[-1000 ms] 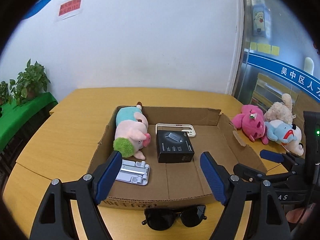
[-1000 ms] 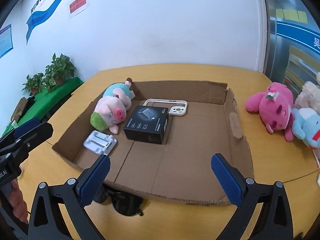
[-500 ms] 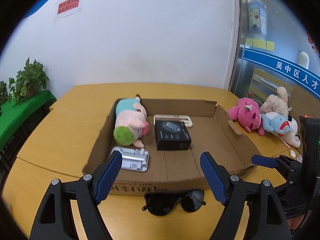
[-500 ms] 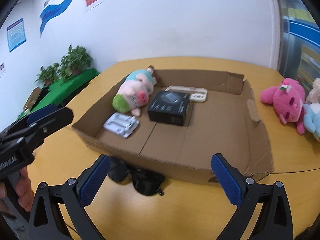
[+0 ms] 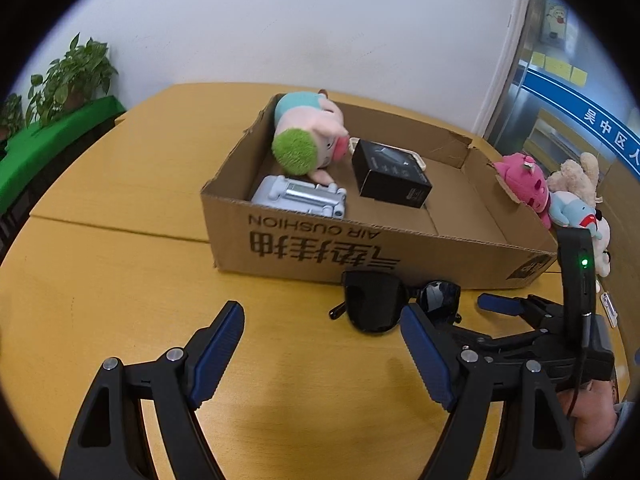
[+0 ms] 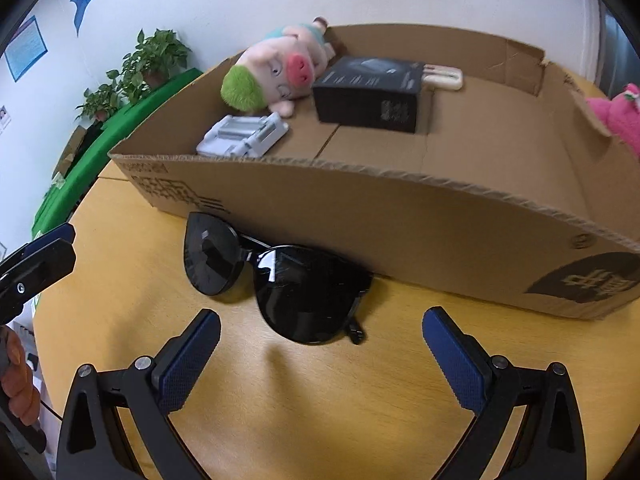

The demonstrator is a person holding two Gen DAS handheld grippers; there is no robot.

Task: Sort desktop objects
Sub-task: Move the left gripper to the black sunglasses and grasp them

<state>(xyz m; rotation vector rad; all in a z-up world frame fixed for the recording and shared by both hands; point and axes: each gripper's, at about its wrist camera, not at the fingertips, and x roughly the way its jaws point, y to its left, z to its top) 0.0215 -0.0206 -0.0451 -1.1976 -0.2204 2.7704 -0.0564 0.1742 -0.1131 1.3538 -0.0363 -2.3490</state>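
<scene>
Just outside the cardboard box point(image 6: 400, 216) lie glossy black sunglasses point(image 6: 280, 280).

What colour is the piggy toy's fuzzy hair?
Green. The pig plush's hair is a bright green tuft, clearest in the right wrist view.

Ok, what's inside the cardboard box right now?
Inside the cardboard box: plush pig, black box, grey stand, and a white item partly hidden behind the black box.

The right gripper point(image 6: 321, 354) hovers low with jaws spread wide, fingers at 7 and 5 o'clock of its view; the left gripper point(image 5: 322, 350), equally wide apart, sits at its 9 o'clock, hand-held
</scene>
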